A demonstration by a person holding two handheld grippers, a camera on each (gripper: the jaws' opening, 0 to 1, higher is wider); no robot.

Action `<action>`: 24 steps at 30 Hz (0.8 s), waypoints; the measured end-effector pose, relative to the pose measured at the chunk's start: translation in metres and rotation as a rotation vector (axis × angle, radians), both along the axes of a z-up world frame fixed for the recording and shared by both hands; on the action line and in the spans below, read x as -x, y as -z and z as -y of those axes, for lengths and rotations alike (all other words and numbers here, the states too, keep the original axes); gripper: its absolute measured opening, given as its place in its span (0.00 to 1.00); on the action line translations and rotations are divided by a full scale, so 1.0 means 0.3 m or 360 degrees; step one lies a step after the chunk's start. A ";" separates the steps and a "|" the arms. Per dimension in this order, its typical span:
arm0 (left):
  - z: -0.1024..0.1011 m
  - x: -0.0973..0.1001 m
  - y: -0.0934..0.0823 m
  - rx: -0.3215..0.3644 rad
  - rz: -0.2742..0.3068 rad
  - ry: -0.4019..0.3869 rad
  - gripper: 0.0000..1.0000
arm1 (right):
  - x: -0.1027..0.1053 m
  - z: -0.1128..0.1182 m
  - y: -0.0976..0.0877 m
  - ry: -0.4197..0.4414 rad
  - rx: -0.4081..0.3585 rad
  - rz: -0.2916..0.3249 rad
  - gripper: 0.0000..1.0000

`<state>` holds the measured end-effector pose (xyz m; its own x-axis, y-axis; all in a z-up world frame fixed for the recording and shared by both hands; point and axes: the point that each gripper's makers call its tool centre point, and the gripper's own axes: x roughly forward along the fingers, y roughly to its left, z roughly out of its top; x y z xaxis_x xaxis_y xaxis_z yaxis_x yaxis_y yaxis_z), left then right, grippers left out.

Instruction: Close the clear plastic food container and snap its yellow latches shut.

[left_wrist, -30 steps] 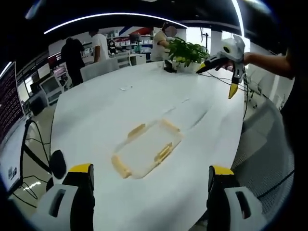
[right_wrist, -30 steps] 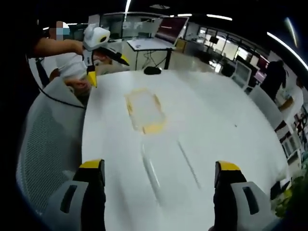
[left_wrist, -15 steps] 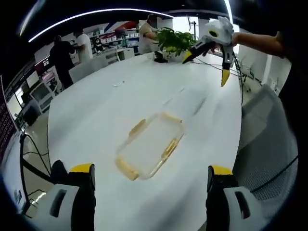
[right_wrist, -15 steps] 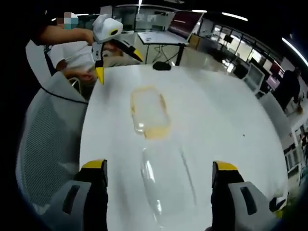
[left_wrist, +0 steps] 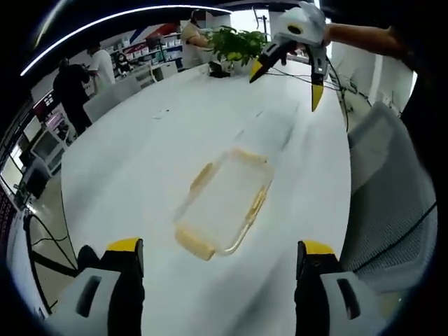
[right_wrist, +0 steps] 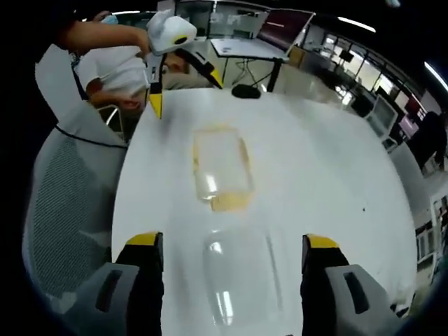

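The clear plastic container (left_wrist: pixel 225 203) is lying flat on the white table (left_wrist: pixel 140 161), yellow latches (left_wrist: pixel 193 243) folded out at its rim, with a second clear piece, probably the lid (right_wrist: pixel 241 280), lying on the table just beyond 1 end of it, nearer the right gripper. Judged from its thin transparent walls, the item is light, fairly stiff and slippery, liable to slide on the smooth top; taking hold at the rim or pressing on the latch tabs looks safest. The left gripper (left_wrist: pixel 213 269) is hovering above the table, its 2 jaws spread wide and holding nothing. The right gripper (right_wrist: pixel 231 262) is likewise hovering wide apart and empty over the lid
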<state>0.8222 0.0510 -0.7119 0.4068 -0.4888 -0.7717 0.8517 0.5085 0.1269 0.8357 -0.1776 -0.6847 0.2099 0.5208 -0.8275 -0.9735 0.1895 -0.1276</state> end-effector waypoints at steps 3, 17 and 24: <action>-0.003 -0.007 0.016 -0.0029 -0.0011 0.0036 0.86 | -0.004 -0.019 0.017 -0.0010 0.0022 -0.0010 0.75; -0.014 -0.041 0.092 -0.0139 -0.0056 0.0184 0.76 | -0.020 -0.102 0.091 -0.0052 0.0106 -0.0052 0.63; -0.010 -0.063 0.121 -0.0176 -0.0062 0.0243 0.70 | -0.032 -0.141 0.130 -0.0090 0.0116 -0.0070 0.58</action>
